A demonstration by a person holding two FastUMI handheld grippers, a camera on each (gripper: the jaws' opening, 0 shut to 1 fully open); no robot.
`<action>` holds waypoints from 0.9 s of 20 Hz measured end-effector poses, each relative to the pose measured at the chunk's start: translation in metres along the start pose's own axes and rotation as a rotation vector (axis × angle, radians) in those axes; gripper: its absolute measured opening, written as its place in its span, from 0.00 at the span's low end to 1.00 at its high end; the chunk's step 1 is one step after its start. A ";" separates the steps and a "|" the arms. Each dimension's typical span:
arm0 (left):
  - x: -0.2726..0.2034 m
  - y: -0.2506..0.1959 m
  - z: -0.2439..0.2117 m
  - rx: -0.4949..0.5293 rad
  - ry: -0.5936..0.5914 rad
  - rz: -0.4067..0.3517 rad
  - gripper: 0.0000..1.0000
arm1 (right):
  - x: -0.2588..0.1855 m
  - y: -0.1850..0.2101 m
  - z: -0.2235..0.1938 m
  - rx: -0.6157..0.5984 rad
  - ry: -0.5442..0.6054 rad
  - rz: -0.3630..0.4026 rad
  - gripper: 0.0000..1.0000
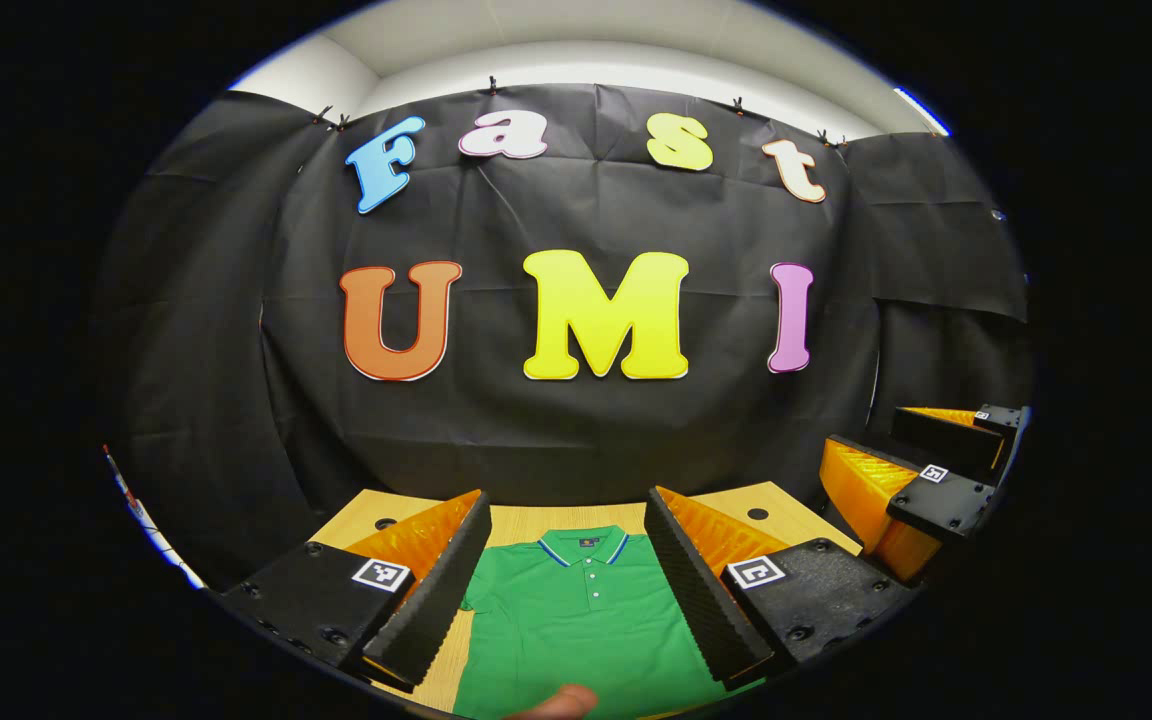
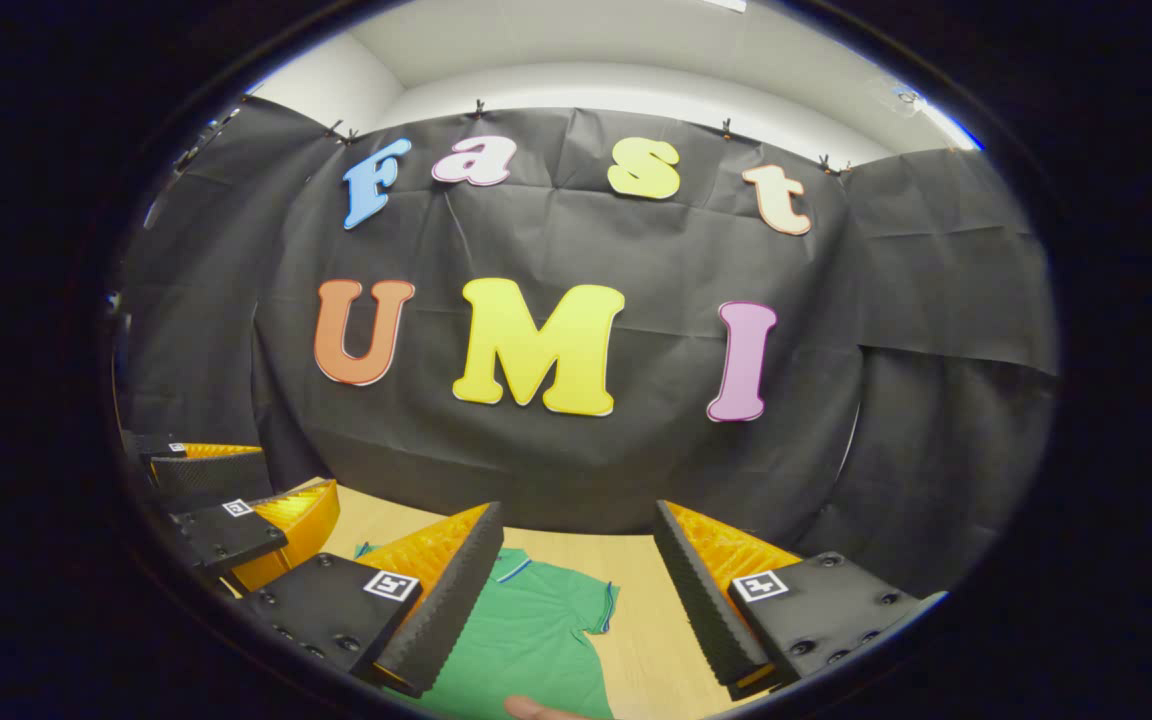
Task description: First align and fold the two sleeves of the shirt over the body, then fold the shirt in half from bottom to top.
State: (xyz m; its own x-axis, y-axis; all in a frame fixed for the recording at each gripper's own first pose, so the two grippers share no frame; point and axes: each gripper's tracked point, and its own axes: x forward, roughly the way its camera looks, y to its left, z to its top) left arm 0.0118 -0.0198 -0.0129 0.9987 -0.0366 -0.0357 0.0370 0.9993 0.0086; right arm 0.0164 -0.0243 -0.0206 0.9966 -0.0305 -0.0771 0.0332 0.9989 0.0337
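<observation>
Both my grippers held wide apart above the green shirt (image 1: 576, 620).
Left gripper (image 1: 568, 575) frames its buttoned collar at 12 o'clock (right gripper (image 2: 576, 590) catches a sleeve (image 2: 591, 605)).

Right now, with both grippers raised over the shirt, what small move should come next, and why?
Probably lower the right gripper toward the short sleeve. The green shirt lies flat and unfolded on the table, and both grippers, including the left gripper, hang open, holding nothing.
</observation>
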 end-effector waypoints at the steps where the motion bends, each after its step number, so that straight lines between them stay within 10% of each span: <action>1: 0.001 0.000 -0.001 -0.001 0.000 0.000 0.99 | 0.002 0.000 -0.001 0.005 0.005 0.000 0.98; 18: 0.025 0.002 -0.014 0.052 -0.007 -0.005 0.99 | 0.148 -0.046 -0.168 0.015 0.361 -0.052 0.98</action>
State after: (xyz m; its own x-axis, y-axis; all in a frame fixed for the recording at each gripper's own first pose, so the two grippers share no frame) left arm 0.0359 -0.0185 -0.0281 0.9987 -0.0417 -0.0287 0.0434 0.9972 0.0607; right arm 0.1498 -0.0684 -0.2013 0.9025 -0.0639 -0.4260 0.0868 0.9956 0.0346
